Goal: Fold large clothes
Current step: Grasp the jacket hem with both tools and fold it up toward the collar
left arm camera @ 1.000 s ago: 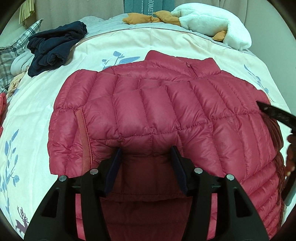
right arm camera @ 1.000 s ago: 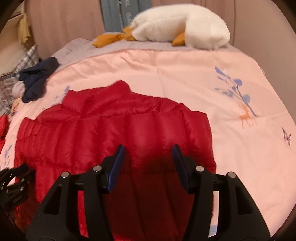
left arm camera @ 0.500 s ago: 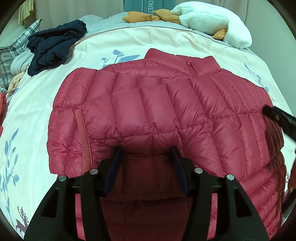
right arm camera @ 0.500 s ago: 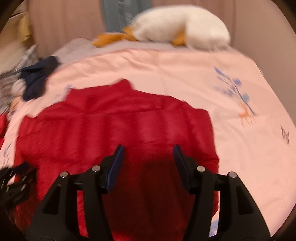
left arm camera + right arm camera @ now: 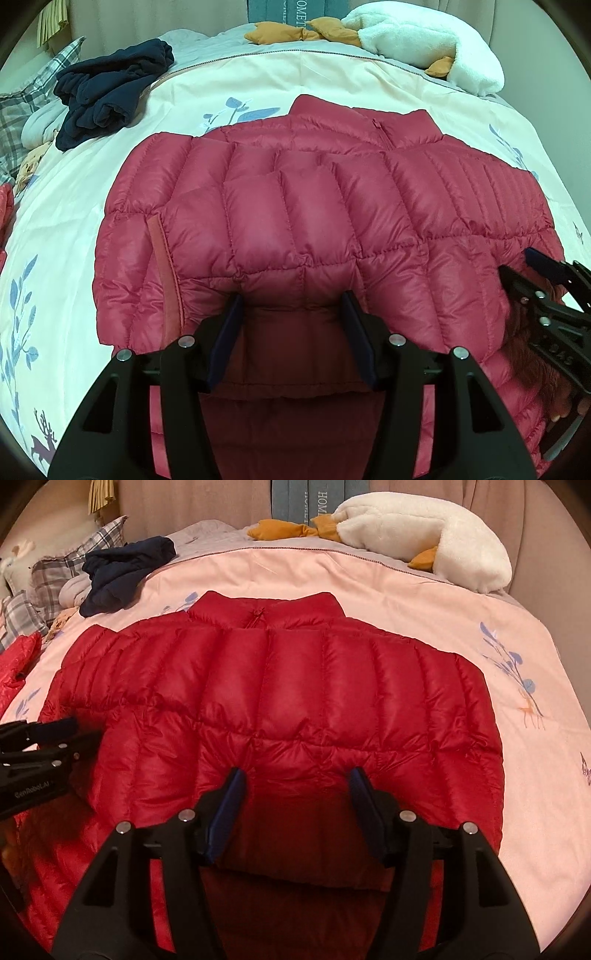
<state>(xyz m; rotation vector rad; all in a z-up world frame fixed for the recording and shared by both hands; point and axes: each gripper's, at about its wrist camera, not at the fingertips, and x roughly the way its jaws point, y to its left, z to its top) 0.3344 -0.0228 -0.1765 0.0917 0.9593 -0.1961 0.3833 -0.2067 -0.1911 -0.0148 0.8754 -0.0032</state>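
Red puffer jacket under both spread grippers: left, right.

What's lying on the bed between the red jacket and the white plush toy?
Nothing: only bare pink bedcover separates the jacket from the plush toy, clearest in the right wrist view.

Both black two-finger grippers had their jaws spread wide, left one and right one side by side, low and pointing forward.
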